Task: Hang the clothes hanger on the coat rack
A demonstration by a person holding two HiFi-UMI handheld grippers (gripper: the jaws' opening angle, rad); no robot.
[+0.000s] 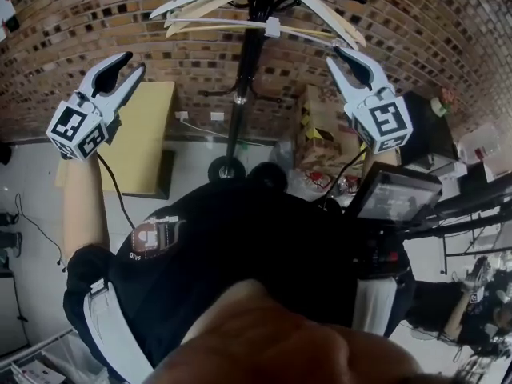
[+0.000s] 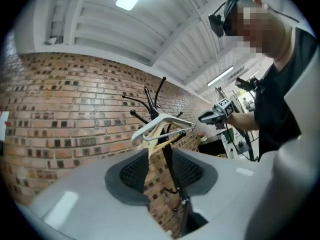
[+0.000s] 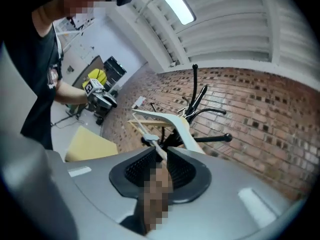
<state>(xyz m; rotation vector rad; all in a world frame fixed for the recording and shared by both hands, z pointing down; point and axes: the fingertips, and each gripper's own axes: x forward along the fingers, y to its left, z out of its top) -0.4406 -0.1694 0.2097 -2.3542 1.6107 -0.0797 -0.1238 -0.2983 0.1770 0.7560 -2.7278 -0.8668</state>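
Plainly, both tongs are empty. The left gripper (image 2: 160, 168) has its jaws spread, with only brick and the pole of the coat rack (image 1: 248, 62) showing through the gap. The right gripper (image 1: 334, 55) has its jaws apart by a narrower gap and pinches nothing. Its tips sit just beside the right end of the clothes hanger (image 1: 272, 28), and whether they touch it I cannot tell. Both are held up at about the height of the rack's top, one on each side. The room has a brick wall (image 1: 448, 22) behind the rack, a grey floor (image 1: 32, 182) under its round base (image 1: 226, 169), a yellow table (image 1: 148, 134) to the left and a cardboard box (image 1: 320, 126) to the right. The hanger sits at the top of the rack among the black pegs, with paler wooden ones beside it. Its long axis runs side to side across the head view — from one gripper toward the other — and its arms slope down and outward from the middle.
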